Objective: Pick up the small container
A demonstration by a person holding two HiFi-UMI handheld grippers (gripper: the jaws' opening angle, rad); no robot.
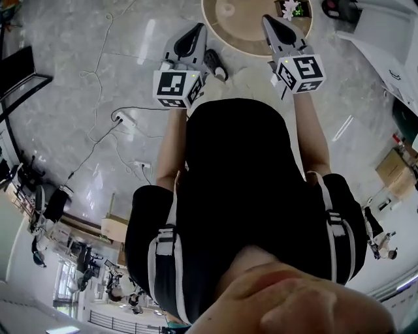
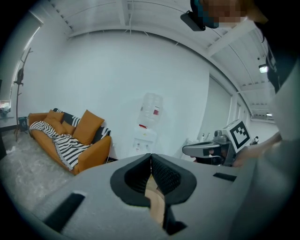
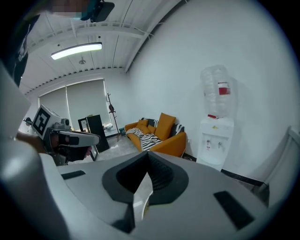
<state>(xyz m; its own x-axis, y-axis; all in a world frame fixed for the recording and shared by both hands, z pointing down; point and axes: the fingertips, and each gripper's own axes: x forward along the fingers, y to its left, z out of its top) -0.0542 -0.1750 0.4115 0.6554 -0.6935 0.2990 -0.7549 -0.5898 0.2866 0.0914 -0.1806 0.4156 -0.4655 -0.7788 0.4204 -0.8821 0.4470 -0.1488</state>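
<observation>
Evidently nothing has been picked up yet: the right gripper (image 1: pixel 270 22) is clenched, its pads pressed together on nothing, and the left gripper (image 1: pixel 196 29) is likewise closed and empty. Both are held out in front of the person, side by side and apart. In the head view their tips show against the left edge and the right part of a round wooden table (image 1: pixel 238 29).

The only likely candidate for the small container (image 1: pixel 290 8) is a little object topped with something pale pink and green, standing toward the table's far right edge. It is cut by the top of the head view and is too small to tell its shape, or whether it has a long axis at all. It lies just beyond the right gripper's tip and slightly to its right, with the left gripper well off toward the table's left edge — so the right hand is judged much the nearer.

Neither gripper view shows the table; both look out across the room, at an orange sofa (image 2: pixel 70 140) and a water dispenser (image 3: pixel 216 136). The coming reach therefore seems to call for the right gripper to tip downward, open its jaws and go forward and a little rightward to the container.
</observation>
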